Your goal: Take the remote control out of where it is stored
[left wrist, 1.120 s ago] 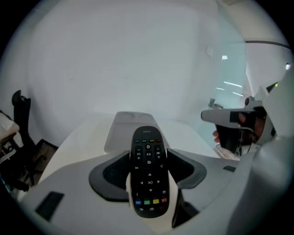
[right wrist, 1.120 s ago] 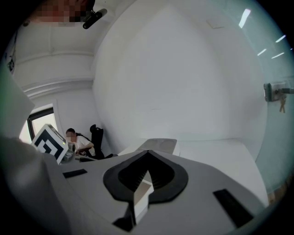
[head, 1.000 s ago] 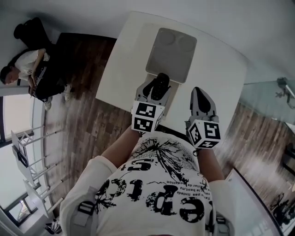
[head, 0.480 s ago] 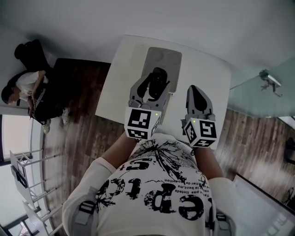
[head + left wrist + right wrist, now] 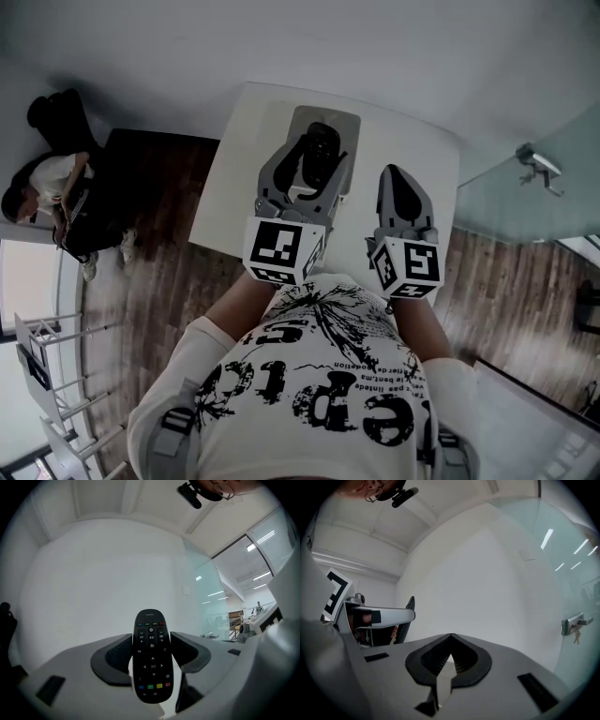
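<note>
Two grippers show in the head view, above a white table (image 5: 230,192). The left gripper (image 5: 326,142) has its jaws set on either side of a black remote control (image 5: 321,157), which looks like a dark, rounded oblong from here. In the picture it overlaps a grey tray (image 5: 349,123) lying on the table, and this view doesn't show whether the two touch. The right gripper (image 5: 394,174) is just beside it, with its jaws drawn to a single point. A seated person (image 5: 52,192) is at the far left, on a wood floor (image 5: 159,272).

In the left gripper view, the left gripper (image 5: 152,652) is clamped on the remote control (image 5: 152,665). One ribbed dark pad presses each long edge at about mid-length. The remote stands upright with its button face to the camera. It is glossy black with rounded ends, wider toward the bottom. A row of small coloured marks runs near its top, white symbols and an arrow pad sit in the middle, and blue, green, yellow and red keys are near the bottom. Behind it are a plain white wall (image 5: 103,573) and a glass partition (image 5: 234,588).

In the right gripper view, the right gripper (image 5: 450,638) has its jaws together, tips meeting, with nothing between them. The left gripper's marker cube (image 5: 335,596) shows at the left edge.
</note>
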Demonstrator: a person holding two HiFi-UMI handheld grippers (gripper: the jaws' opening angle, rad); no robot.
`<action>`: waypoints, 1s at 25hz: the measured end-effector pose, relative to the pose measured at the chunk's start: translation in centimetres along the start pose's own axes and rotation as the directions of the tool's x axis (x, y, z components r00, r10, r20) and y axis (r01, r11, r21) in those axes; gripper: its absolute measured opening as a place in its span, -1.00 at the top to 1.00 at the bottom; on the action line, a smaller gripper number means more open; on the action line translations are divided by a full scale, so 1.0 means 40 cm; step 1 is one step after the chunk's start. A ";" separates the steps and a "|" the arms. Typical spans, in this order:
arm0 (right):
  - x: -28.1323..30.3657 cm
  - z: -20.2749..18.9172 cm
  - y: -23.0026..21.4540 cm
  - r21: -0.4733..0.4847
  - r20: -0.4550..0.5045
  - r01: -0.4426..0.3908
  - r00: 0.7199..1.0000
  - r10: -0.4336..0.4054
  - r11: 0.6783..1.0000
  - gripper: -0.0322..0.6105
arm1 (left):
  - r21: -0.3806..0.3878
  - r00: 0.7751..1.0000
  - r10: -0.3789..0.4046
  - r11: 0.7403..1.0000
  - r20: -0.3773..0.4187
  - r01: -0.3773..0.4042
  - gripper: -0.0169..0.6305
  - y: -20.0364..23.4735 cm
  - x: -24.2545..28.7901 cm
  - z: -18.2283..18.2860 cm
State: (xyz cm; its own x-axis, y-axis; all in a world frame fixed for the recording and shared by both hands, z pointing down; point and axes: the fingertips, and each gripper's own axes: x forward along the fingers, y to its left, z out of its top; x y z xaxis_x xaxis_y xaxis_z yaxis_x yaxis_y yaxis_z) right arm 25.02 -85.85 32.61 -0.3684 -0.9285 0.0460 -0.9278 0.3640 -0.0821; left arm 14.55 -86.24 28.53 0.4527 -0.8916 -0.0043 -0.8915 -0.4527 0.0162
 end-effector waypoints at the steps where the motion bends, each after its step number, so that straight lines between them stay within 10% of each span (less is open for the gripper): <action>1: 0.000 0.003 -0.003 -0.002 0.004 0.000 1.000 0.000 1.000 0.92 | 0.007 1.000 0.003 1.000 0.005 -0.003 0.13 -0.002 0.002 0.004; 25: 0.014 0.006 -0.081 -0.007 -0.001 0.036 0.999 -0.036 0.999 0.92 | 0.022 0.998 0.011 1.000 -0.056 -0.009 0.13 -0.012 0.065 -0.044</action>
State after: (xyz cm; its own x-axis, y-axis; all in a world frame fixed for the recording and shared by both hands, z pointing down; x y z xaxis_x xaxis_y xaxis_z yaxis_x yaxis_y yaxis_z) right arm 27.83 -87.55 32.66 -0.3352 -0.9408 0.0503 -0.9407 0.3312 -0.0736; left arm 16.18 -88.33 30.28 0.4434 -0.8949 0.0514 -0.8959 -0.4442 -0.0056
